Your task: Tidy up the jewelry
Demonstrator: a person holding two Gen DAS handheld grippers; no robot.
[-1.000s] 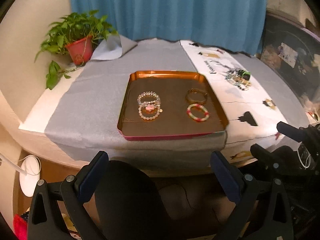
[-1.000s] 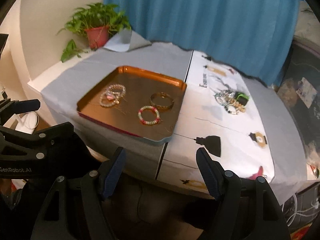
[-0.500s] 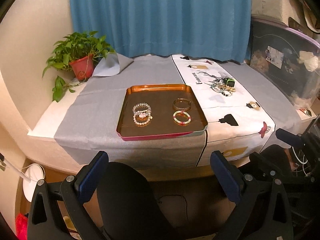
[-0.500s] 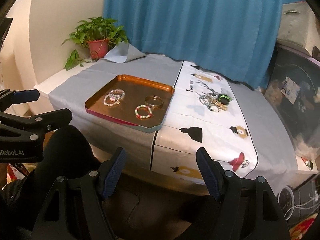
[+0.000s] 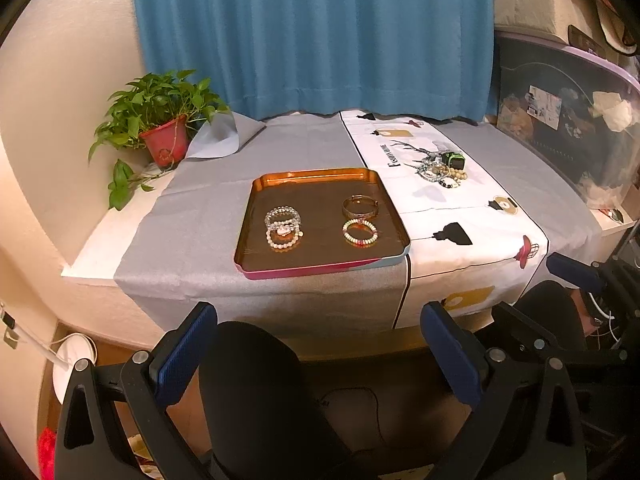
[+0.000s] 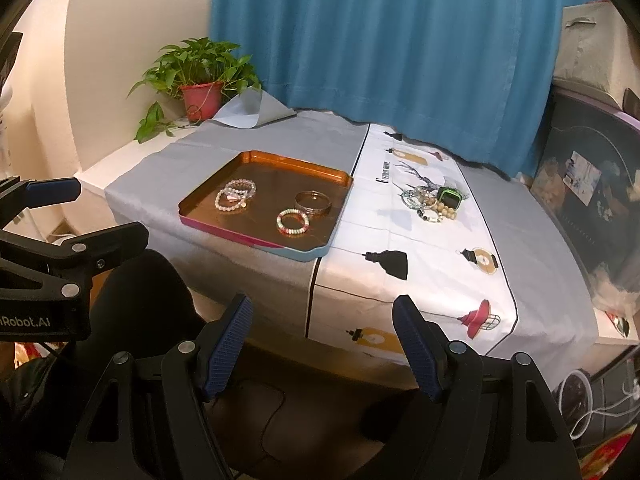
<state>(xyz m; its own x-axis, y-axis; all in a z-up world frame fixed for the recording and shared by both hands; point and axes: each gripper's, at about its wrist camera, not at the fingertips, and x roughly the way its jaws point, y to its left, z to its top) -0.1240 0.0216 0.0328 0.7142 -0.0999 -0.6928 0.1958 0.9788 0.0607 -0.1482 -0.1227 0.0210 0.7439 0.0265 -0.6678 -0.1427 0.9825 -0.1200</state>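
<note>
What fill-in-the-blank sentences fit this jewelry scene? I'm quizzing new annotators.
1. The bracelets lie in a ___ tray.
2. The unsorted jewelry pile rests on the ___ printed cloth.
3. The potted plant stands in a ___ pot.
4. Both the left gripper and right gripper hold ___.

Missing: copper; white; red; nothing

Left claw point(image 5: 318, 354), right claw point(image 6: 322, 350): black plastic frames, silver screws, ribbed blue pads point(image 6: 228, 346); white "Robot.AI" lettering on left claw's side.
</note>
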